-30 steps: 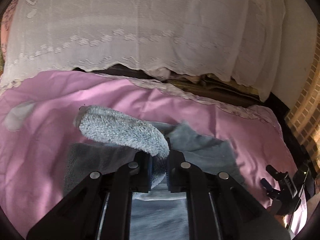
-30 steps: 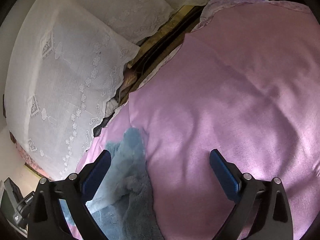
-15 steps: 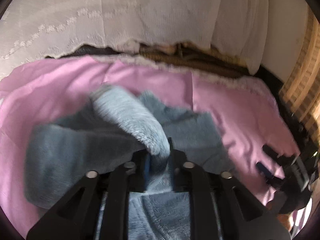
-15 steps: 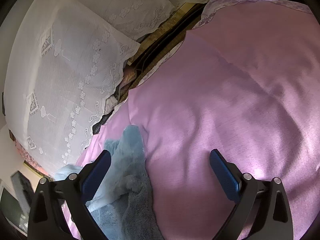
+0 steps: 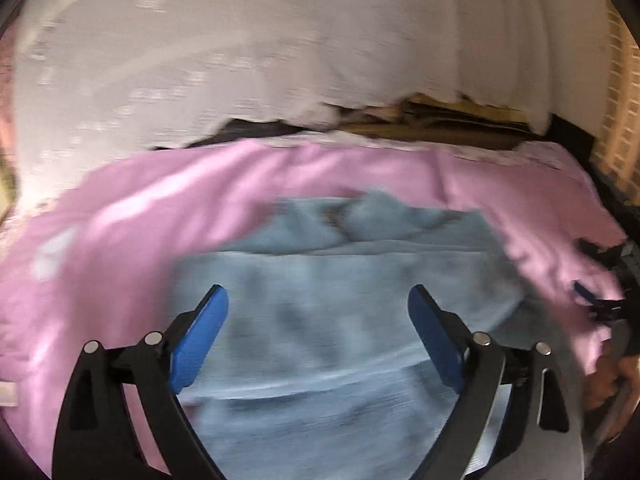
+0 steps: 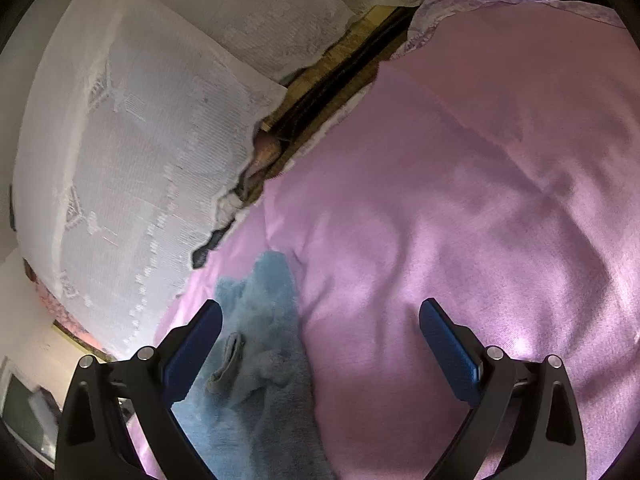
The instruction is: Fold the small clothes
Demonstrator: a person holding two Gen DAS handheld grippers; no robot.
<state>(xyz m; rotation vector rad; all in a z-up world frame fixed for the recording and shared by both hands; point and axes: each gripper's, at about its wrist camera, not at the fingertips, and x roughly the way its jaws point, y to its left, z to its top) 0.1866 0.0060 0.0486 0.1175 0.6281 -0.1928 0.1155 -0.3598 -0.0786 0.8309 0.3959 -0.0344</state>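
Left gripper: jaws opening, spread wide above the garment, pads clear of it. Blue fleece garment: lying on the pink bedspread, blurred. Right gripper: jaws apart, nothing grasped, garment edge beside its left finger.

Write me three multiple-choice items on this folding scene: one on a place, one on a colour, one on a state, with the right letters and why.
1. Where does the fluffy blue-grey garment lie?
A. on the pink bedsheet
B. on the white lace cloth
C. on a bare wooden floor

2. What colour are the pads on the fingers of the left gripper?
A. red
B. blue
C. green

3. How does the right gripper stand?
A. shut on the garment
B. shut on the sheet
C. open, holding nothing

Key: 1 A, pink sheet shows all round the garment; 2 B, both pads are blue; 3 C, its fingers stand wide apart with no cloth pinched.
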